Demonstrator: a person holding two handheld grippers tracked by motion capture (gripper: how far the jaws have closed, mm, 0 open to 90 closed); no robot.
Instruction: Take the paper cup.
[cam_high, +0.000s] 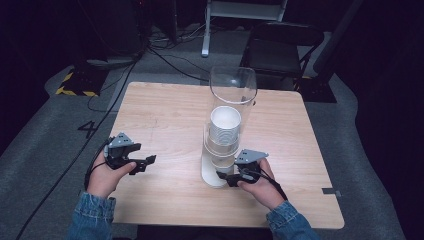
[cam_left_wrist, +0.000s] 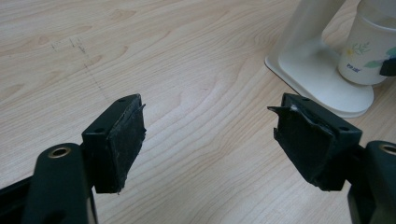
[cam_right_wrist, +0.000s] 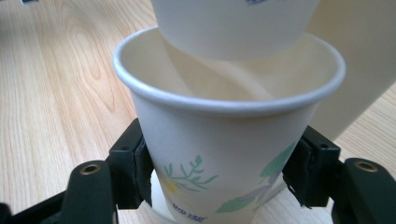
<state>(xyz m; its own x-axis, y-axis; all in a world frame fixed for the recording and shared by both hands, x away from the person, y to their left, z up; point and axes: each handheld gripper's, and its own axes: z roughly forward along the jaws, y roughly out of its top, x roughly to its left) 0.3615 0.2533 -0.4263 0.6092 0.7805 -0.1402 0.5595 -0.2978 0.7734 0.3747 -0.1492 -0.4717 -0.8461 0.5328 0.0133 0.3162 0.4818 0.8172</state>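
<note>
- Right gripper view: right tongs (cam_right_wrist: 219, 179) clamp the lowest paper cup (cam_right_wrist: 224, 140), centre frame, pulled free beneath the dispenser (cam_high: 227, 125) stack.
- Left tongs (cam_left_wrist: 210, 144) gape wide over the worktop (cam_left_wrist: 187, 56); carrying off remains.

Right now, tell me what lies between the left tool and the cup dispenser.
Only bare wooden table lies between the left tool and the cup dispenser, as the high view shows.

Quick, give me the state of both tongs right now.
Left tongs: open, nothing between them, over bare table.
Right tongs: shut on the paper cup at the bottom of the cup dispenser.
</note>
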